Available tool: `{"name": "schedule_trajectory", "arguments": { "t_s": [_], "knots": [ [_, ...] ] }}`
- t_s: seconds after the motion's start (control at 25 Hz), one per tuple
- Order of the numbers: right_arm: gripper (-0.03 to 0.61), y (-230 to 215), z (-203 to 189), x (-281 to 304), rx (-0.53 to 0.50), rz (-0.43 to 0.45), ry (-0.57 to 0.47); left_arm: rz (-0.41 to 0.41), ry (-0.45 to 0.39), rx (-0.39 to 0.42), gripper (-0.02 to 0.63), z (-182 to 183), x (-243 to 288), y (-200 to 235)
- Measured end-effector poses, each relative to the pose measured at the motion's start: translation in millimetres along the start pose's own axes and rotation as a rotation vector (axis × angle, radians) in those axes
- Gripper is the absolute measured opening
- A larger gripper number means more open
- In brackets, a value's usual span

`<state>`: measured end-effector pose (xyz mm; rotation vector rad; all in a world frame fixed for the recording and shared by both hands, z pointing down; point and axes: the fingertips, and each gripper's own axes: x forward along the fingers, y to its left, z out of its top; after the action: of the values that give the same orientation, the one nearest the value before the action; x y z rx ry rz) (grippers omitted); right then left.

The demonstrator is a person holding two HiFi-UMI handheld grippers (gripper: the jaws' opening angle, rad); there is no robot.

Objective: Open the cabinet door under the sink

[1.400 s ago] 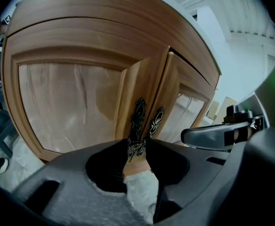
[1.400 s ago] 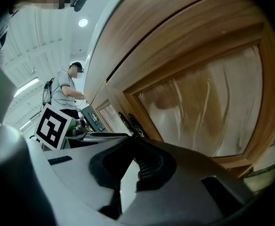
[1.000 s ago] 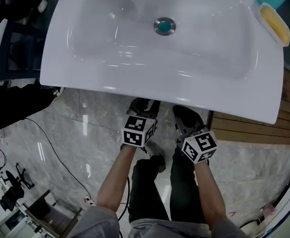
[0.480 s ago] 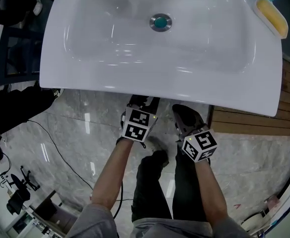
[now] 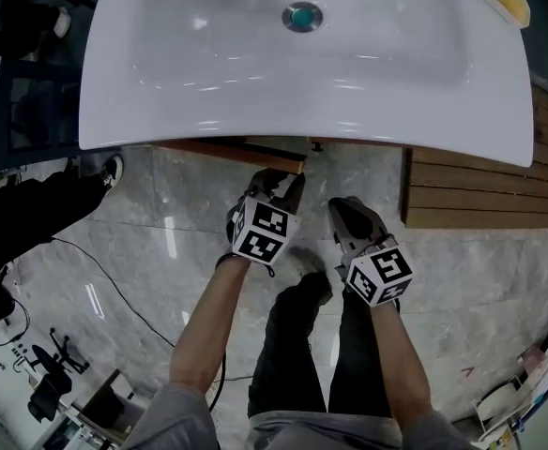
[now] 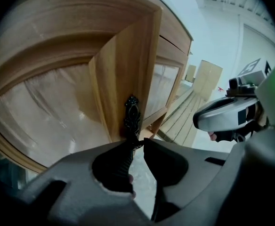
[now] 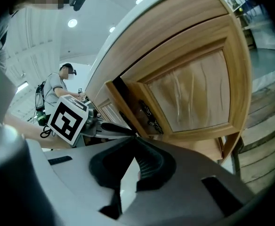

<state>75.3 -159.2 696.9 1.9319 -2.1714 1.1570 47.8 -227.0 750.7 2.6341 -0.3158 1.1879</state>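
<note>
While the left gripper [image 6: 137, 144] is pinched narrow on the lower end of the ornate black handle [image 6: 131, 114], the cabinet door [image 6: 128, 65] stands partly open, its free edge swung clear of the frame. Task status, as judged: begun, not finished. The door is ajar at a modest angle and most of its swing remains. Location: under the sink [image 5: 255, 129], where the door's top edge [image 5: 255, 151] pokes out from below the rim at 12 o'clock of the left gripper [image 5: 276, 184]. The right gripper [image 5: 347, 216] sits at 4 o'clock of the left one, jaws [image 7: 133, 137] drawn together on nothing, idle and facing the second door [image 7: 194, 88], which is closed. Change since half a second ago: no door edge showed beneath the sink rim then, and now a brown strip does. The left gripper has come back toward the person, and the sink sits higher in the head view.
</note>
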Motion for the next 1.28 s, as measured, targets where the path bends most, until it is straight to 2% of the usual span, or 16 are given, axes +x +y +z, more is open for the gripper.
{"name": "schedule_trajectory", "arguments": {
  "t_s": [0.24,0.36,0.76,1.04,1.28],
  "knots": [
    [0.009,20,-4,-10,-0.004,-0.019,-0.005,-0.037,0.041,0.072,0.078,-8,-5,-5],
    [0.009,25,-3,-12,0.004,-0.017,0.0,-0.04,0.059,0.079,0.078,-12,-7,-7],
    [0.011,21,0,4,0.012,0.019,0.03,-0.045,0.095,0.16,0.075,-18,-11,-10],
    [0.009,35,-19,4,0.044,-0.007,0.021,-0.072,0.115,0.219,0.075,-36,-24,-16],
    [0.009,60,-42,-10,0.072,-0.078,-0.024,-0.127,0.107,0.31,0.075,-54,-43,-28]
  ]
}}
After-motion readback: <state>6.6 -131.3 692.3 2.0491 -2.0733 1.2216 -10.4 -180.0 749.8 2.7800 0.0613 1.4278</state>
